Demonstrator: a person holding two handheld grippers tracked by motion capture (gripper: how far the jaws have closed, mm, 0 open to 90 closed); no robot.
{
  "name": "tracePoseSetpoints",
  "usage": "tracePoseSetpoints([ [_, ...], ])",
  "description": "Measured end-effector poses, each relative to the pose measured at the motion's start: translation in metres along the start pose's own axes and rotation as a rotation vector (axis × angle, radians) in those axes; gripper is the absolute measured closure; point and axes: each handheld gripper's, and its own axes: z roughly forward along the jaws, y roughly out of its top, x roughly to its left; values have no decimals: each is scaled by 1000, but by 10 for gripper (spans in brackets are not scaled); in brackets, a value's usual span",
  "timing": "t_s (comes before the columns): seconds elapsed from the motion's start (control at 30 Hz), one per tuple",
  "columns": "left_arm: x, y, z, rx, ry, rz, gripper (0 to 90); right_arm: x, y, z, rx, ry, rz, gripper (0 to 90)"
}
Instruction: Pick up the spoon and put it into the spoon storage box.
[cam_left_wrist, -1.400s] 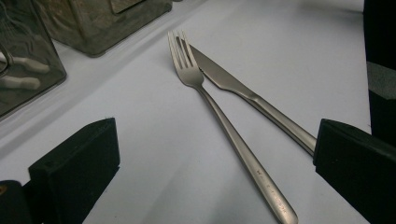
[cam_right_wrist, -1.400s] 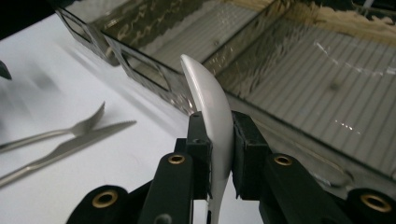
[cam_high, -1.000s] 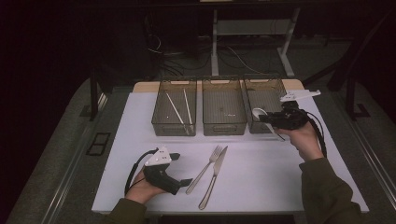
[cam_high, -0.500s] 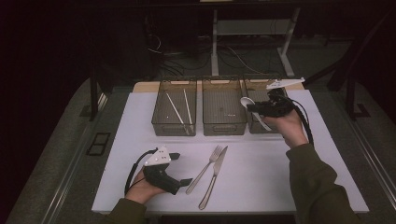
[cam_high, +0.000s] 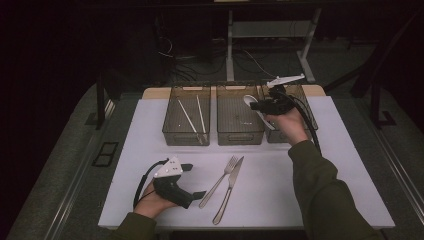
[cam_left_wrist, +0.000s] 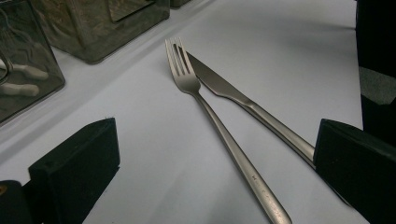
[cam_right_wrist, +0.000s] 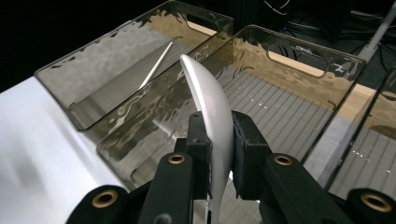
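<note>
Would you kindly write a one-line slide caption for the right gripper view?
Right tool shut on a white spoon, held above the clear middle bin.

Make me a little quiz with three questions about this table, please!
1. True or false: the right tongs are shut on a spoon.
2. Which lies right beside the fork on the table?
A. a knife
B. a cup
C. a plate
3. Fill the gap: the left tongs are ____, with nothing between their jaws.

Key:
1. true
2. A
3. open
</note>
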Motion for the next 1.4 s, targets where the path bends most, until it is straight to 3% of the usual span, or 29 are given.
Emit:
tracePoseSetpoints([
  [0.4,0,0,0,-3,-3,5,0,3,4,31,12,-6,-6,787],
  [0.67,0,0,0,-4,-7,3,0,5,0,45,49,-3,-8,787],
  [0.97,-1,1,0,-2,-10,4,0,11,-6,58,121,-15,-52,786],
  [1.4,0,1,1,-2,-11,11,0,12,-10,67,179,-13,-57,782],
])
